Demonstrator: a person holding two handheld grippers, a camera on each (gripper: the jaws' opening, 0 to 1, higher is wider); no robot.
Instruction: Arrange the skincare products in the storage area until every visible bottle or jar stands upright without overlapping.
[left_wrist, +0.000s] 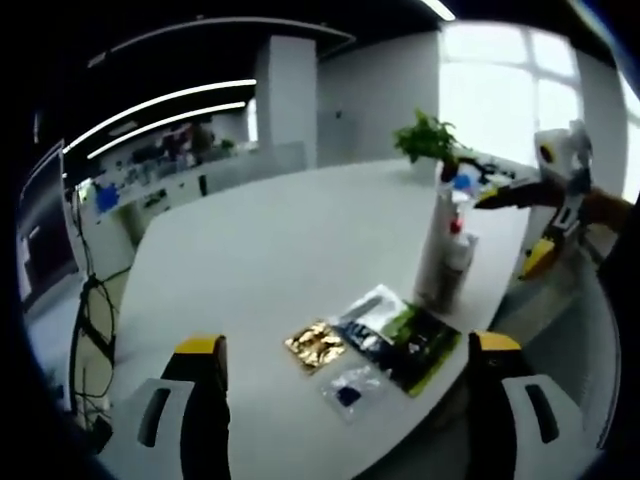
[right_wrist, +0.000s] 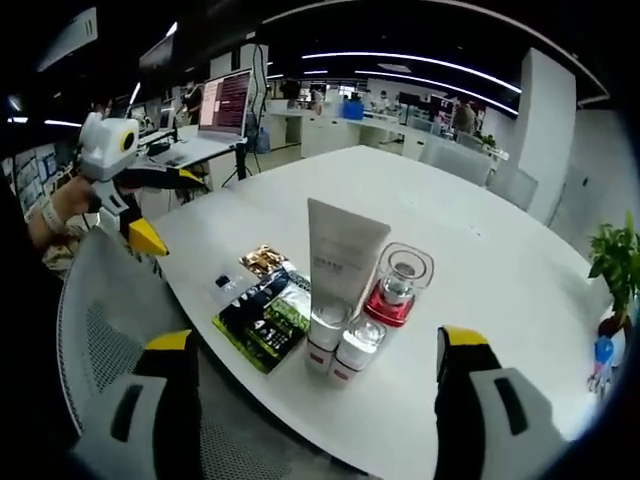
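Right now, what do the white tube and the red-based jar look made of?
White tube: likely soft plastic, matte; opaque, flat crimped top, standing on its cap. Red-based jar: clear glass or hard acrylic, glossy; see-through walls with highlights over a red base. Can't tell which.

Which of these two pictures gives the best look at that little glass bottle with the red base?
The right gripper view: the glass bottle with the red base stands upright, near the middle, facing the camera beside the white tube. In the left gripper view it is mostly hidden behind the tube; just a bit of red peeks out.
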